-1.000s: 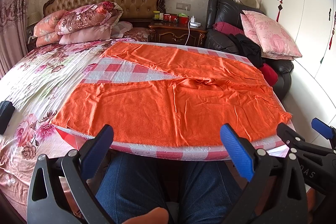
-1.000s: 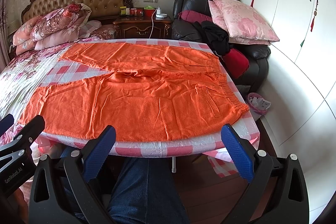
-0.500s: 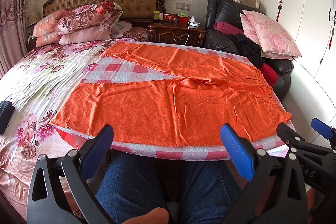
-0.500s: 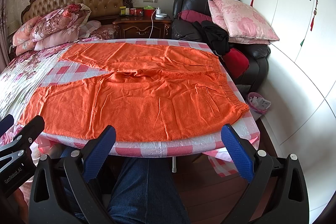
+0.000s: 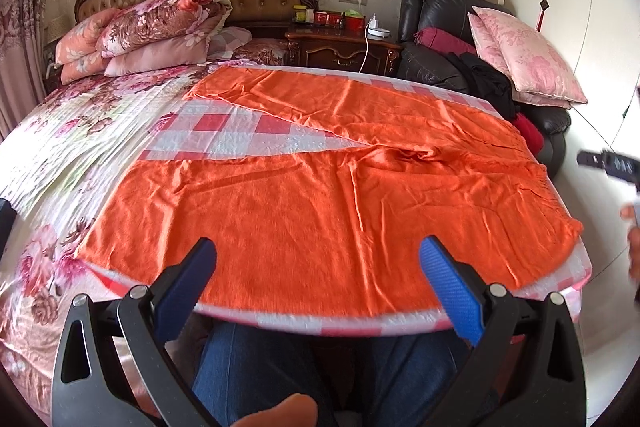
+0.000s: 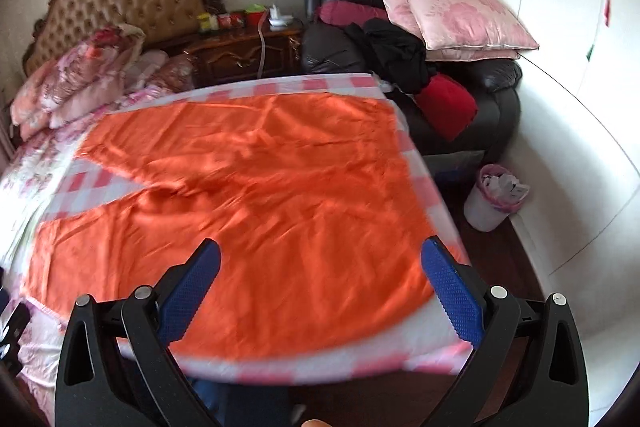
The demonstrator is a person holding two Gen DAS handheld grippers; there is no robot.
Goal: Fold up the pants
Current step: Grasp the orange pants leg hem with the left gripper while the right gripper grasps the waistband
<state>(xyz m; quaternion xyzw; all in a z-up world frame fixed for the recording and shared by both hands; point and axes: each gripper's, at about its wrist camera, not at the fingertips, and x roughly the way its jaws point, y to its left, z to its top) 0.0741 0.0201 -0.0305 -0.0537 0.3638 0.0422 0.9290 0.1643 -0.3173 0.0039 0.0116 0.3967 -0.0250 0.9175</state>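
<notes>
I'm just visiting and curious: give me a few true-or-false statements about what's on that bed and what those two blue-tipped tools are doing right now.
1. The orange pants lie spread flat on the checked cloth. True.
2. The left gripper is clamped on a pant leg. False: its fingers stand wide apart, holding nothing.
3. The right gripper is open too. True.
4. The two pant legs are stacked on each other. False: they lie apart, with checked cloth showing between them.
5. A pink pillow sits on the black armchair. True.
6. The wastebasket stands on the bed. False: it is on the floor beside the bed.

Right hand-held gripper blurred, cut off; pants motion-blurred.
</notes>
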